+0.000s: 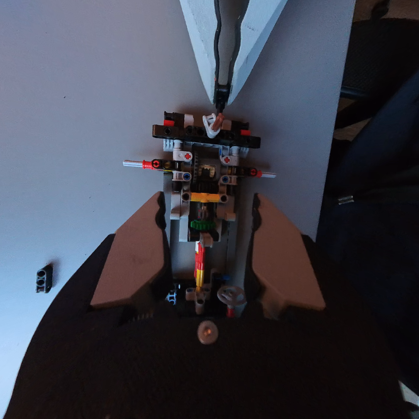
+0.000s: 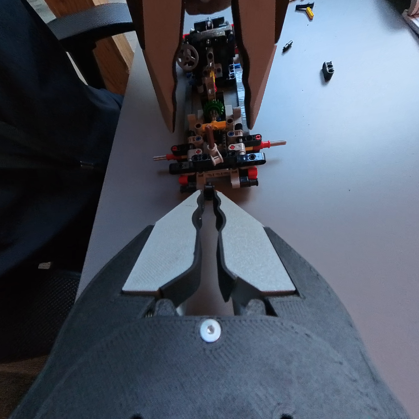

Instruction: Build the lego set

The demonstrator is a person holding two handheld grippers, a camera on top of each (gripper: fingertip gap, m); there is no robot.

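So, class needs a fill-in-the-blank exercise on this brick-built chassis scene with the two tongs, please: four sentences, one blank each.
1. The gear wheel in the middle of the chassis is coloured ____.
2. The right tongs pinch a small ____ piece at the chassis end.
3. The left tongs stand ____, one finger on each side of the chassis.
4. A grey ____ wheel sits at the end nearest the left tongs.

Missing words: green; black; open; steering

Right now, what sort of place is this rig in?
Probably an office or hobby desk: a plain grey table, a mesh office chair at its edge, and a half-built toy brick chassis with loose parts nearby.
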